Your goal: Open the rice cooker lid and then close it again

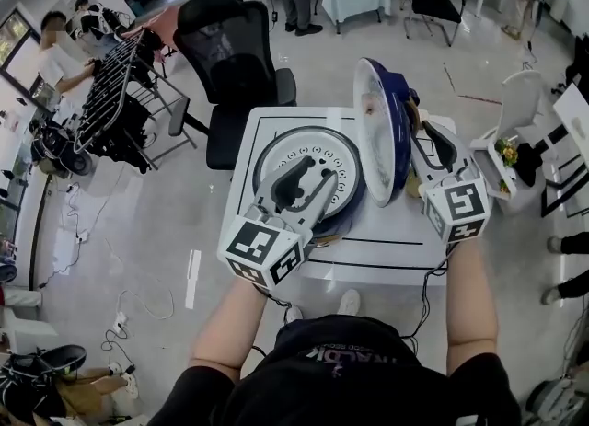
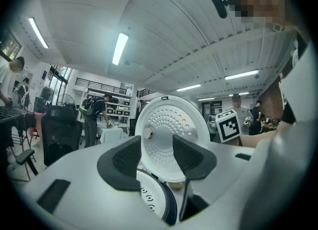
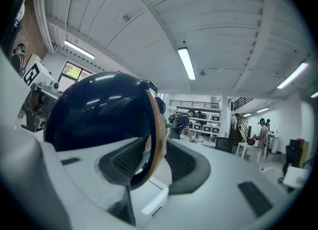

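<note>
Rice cooker [image 1: 308,171]: sitting on white table [image 1: 386,249], blue lid [image 1: 382,130] standing upright at the pot's 3 o'clock side, white perforated inner face turned toward the pot.

Right gripper [image 1: 425,143]: closing its jaws on the lid's rim from 3 o'clock; the rim is running between both pads in the right gripper view [image 3: 154,159].

Left gripper [image 1: 313,176]: hovering over the pot body, jaws spread, nothing between them; lid [image 2: 169,119] showing beyond.

Surroundings: black office chair [image 1: 230,56] standing at the table's 11 o'clock; clothes rack [image 1: 115,93] at 10 o'clock.
</note>
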Available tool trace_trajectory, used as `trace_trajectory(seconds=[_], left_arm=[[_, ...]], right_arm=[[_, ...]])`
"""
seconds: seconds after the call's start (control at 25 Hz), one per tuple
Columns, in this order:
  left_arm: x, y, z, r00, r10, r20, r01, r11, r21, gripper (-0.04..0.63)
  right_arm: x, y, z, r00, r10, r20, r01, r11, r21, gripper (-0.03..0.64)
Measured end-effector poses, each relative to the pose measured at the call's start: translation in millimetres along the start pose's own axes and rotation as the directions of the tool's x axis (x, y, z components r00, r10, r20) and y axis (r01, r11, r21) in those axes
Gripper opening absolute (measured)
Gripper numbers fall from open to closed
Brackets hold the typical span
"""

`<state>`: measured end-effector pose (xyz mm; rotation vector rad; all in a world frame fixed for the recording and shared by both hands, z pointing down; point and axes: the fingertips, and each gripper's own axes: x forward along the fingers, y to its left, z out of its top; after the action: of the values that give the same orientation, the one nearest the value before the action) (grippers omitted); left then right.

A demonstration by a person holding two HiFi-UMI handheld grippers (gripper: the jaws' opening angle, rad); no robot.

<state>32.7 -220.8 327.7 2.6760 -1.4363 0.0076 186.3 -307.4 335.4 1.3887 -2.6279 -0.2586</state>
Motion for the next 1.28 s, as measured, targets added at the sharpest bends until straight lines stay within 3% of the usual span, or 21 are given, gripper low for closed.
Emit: trace_trajectory(seconds=[0.2, 0.48, 0.84, 1.28], left_arm=[[-12.4, -5.9, -0.6, 0.999, -0.054, -0.006, 0.055, 0.998, 0.025, 0.225], [-48.1, -14.3, -0.7, 0.987, -0.158, -0.009, 0.158, 0.986, 0.052, 0.259], [-99.0, -20.7, -13.3, 0.963, -0.270, -0.005, 0.270, 0.962, 0.029, 0.273], [-146.3, -8.5, -16.2, 0.952, -0.305, -0.003, 0.305, 0.952, 0.024, 0.279]], right_arm=[[-30.1, 5.1, 4.3, 0.998, -0.051, 0.022, 0.049, 0.995, 0.092, 0.161], [-86.2, 38.9, 21.4, 0.986, -0.148, 0.078, 0.127, 0.965, 0.229, 0.258], [-122.6, 128.3, 42.7, 0.984, -0.171, 0.057, 0.159, 0.974, 0.164, 0.268], [-132.0, 189.4, 57.9, 0.980, -0.191, 0.054, 0.180, 0.971, 0.158, 0.268]])
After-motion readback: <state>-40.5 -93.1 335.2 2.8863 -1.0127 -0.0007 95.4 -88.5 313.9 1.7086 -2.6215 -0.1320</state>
